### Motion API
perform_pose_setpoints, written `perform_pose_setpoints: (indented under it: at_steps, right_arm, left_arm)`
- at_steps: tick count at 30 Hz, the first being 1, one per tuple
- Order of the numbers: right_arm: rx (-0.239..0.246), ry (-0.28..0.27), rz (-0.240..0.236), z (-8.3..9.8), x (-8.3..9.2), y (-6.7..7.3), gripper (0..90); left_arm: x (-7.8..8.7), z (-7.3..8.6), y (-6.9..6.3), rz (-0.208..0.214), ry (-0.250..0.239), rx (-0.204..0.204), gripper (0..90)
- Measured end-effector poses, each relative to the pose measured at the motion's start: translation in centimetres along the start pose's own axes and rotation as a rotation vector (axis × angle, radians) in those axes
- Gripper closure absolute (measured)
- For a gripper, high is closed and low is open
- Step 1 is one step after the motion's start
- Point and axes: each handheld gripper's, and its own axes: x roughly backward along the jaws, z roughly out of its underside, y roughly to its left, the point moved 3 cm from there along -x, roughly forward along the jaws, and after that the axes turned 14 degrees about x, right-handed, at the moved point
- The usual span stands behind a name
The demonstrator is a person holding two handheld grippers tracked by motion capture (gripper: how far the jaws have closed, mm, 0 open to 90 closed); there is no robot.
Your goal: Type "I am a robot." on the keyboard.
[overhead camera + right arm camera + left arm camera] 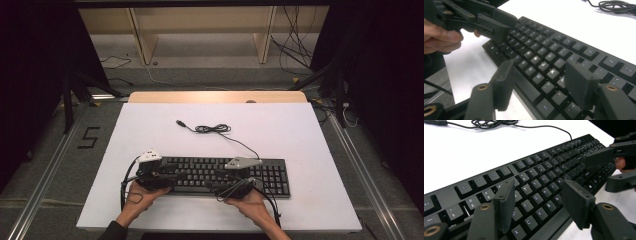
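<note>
While flat on the worktop (300,135), keyboard (220,175) likely rigid, light, long: best gripped at near edge ends. Left gripper (537,205), right gripper (541,82) released, above keys.

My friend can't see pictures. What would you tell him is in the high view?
A black keyboard lies near the front edge of a white table, and a person's hands hold the left gripper and the right gripper over its keys, both with jaws open. The keyboard's cable curls loosely on the table behind it.
</note>
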Motion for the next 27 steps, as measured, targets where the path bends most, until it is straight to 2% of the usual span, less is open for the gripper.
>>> perform_pose_setpoints:
  at_steps: [7,21,27]
  right_arm:
    - [-0.017,0.028,0.025,-0.2,-0.5,-0.7,54.3]
    - [-0.017,0.063,0.086,-0.1,-1.5,-2.3,86.2]
    - [-0.017,0.072,0.092,-0.1,-2.0,-2.6,90.0]
  left_arm:
    - [0.6,0.2,0.2,0.002,-0.021,0.001,39.8]
    - [1.4,1.0,-0.2,0.022,-0.047,-0.012,35.2]
    - [1.7,1.2,-0.2,0.027,-0.062,-0.015,34.0]
